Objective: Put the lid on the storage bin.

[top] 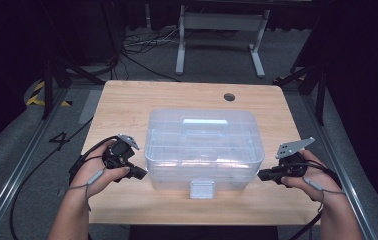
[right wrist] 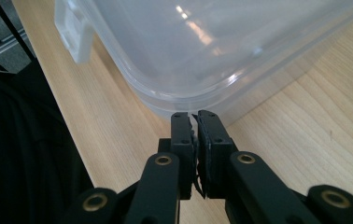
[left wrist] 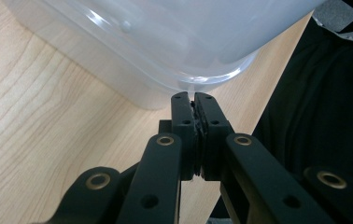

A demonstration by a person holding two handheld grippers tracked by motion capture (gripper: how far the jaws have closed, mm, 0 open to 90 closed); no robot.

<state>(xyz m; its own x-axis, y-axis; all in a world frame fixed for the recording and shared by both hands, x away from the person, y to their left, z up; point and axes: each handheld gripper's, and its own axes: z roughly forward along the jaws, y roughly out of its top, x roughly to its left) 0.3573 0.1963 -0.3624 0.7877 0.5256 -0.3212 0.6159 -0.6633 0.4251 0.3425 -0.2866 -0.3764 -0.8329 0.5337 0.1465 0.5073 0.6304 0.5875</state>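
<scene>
Dark room, grey floor with cables and a white metal frame at the top of the high view; light wooden desk fills the centre. Left gripper fingers are clenched together, nothing visibly gripped, tips right at the lower left corner of the clear plastic box; in the left gripper view the box corner sits just above the closed tips, contact hard to call. Right gripper fingers likewise clenched, a thin sliver of gap, tips just at the box's lower right corner. Person's hands wrap both grippers, forearms coming in from the bottom edge, cables trailing off to lower left and lower right. Box sits mid-desk, centre of the frame, lid on with a handle recess on top and a white latch at its near edge, bottom centre. Small round hole in the desk, upper right of the box.
</scene>
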